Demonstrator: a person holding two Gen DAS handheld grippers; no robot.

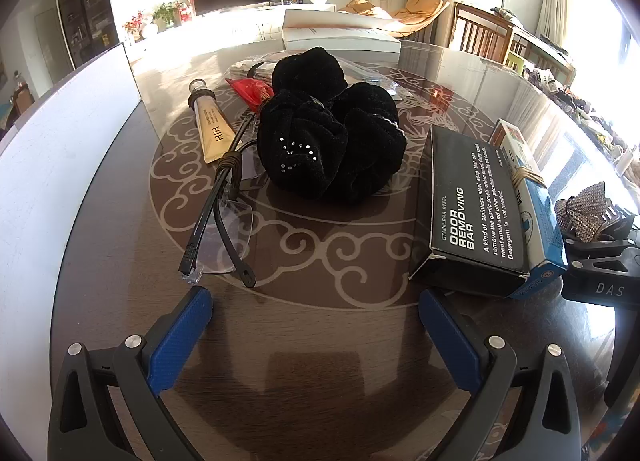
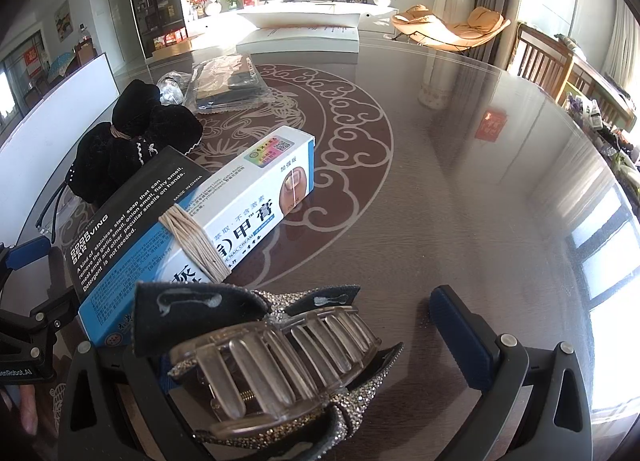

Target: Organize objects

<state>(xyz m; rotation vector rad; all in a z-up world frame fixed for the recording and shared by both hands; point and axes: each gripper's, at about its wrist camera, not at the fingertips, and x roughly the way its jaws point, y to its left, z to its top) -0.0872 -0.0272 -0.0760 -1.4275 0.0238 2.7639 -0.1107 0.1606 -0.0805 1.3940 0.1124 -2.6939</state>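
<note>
The desk (image 1: 320,341) has a glossy, smooth dark top, the black scrunchie (image 1: 328,141) looks like soft matt velvet cloth, the black box (image 1: 468,209) is matt cardboard, and the hair claw (image 2: 280,361) is clear plastic with glittery cloth.

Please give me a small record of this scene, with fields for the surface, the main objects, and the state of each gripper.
surface: dark round table with swirl pattern
centre: black velvet scrunchie
left of it: glasses, gold tube
right of it: black box beside blue-white box
left gripper: open, empty
right gripper: open, hair claw clip between its fingers
</note>
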